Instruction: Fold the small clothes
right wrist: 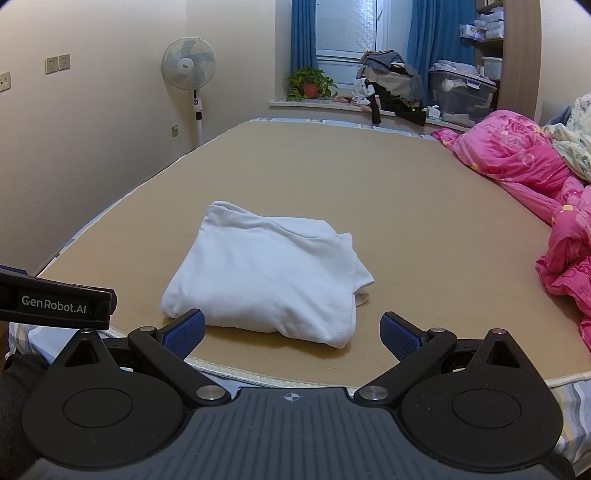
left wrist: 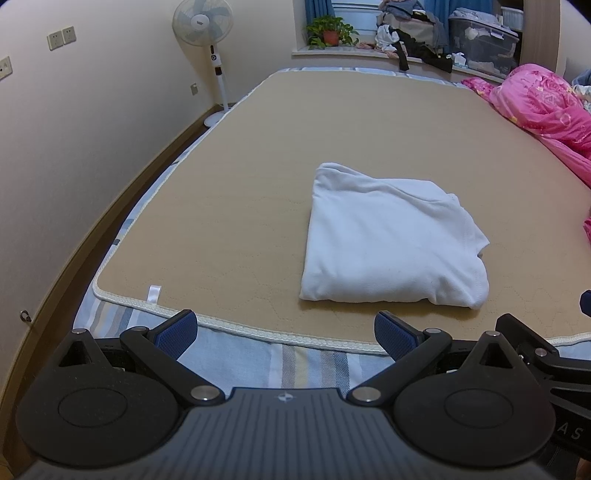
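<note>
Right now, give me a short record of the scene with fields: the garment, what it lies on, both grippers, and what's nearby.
garment: white garment, folded into a compact bundle, nothing holding it
surface: tan mat on the bed
left gripper: open, empty, short of the garment
right gripper: open, empty, near edge of the garment between its fingers in view
nearby: pink quilt to the right, standing fan by the wall, potted plant on the sill

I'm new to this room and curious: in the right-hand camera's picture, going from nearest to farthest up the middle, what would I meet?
Open right gripper → folded white garment → bare tan mattress pad → windowsill with potted plant → window between blue curtains.
</note>
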The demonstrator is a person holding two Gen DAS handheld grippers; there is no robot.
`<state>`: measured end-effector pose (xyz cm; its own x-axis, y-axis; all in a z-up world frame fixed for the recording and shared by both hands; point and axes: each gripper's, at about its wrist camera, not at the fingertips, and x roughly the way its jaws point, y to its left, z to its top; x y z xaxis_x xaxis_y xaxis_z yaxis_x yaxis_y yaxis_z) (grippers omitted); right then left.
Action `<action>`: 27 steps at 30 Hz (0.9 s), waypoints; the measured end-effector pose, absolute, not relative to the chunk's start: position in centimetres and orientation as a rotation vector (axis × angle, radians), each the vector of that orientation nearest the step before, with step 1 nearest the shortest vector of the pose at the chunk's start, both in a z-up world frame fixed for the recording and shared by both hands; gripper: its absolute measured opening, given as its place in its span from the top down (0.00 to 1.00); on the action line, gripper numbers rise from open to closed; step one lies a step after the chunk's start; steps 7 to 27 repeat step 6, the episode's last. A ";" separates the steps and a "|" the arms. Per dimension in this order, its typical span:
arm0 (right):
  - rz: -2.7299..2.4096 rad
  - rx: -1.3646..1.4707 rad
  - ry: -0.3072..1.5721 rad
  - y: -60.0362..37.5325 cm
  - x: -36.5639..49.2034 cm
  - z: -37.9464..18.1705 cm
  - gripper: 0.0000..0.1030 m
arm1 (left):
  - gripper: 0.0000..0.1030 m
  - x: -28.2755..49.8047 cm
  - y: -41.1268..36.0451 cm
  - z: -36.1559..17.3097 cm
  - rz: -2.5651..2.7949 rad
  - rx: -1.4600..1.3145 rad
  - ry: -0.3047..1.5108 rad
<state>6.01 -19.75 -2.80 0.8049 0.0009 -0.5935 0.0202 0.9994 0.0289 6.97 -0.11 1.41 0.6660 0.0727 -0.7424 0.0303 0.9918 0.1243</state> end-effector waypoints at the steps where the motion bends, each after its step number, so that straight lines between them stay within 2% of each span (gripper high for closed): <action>1: -0.009 0.034 0.636 -19.7 6.0 -2.8 0.03 | 0.01 7.0 -0.1 1.4 0.025 0.130 0.842; 27: -0.001 0.037 0.638 -19.7 6.1 -2.8 0.03 | 0.01 7.0 -0.1 1.3 0.024 0.137 0.844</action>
